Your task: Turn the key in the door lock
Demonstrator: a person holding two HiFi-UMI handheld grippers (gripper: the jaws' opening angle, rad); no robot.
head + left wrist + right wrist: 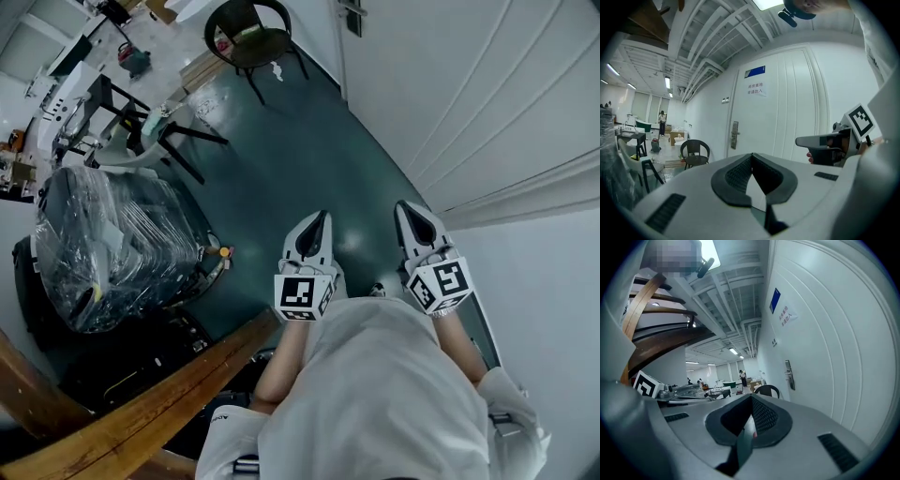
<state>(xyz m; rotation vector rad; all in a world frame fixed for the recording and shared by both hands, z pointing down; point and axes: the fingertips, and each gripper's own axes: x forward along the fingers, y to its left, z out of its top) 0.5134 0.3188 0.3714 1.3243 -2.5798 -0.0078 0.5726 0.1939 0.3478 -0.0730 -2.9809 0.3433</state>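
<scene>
Jaws together and empty, left gripper [322, 219] and right gripper [408, 210] face the far lock [734, 135], whose unseen key, likely small stiff metal, wants pinching by its head.

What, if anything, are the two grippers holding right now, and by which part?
Nothing. The left gripper and the right gripper both have their jaws closed together with nothing between them; the door lock stands apart ahead, untouched.
</scene>
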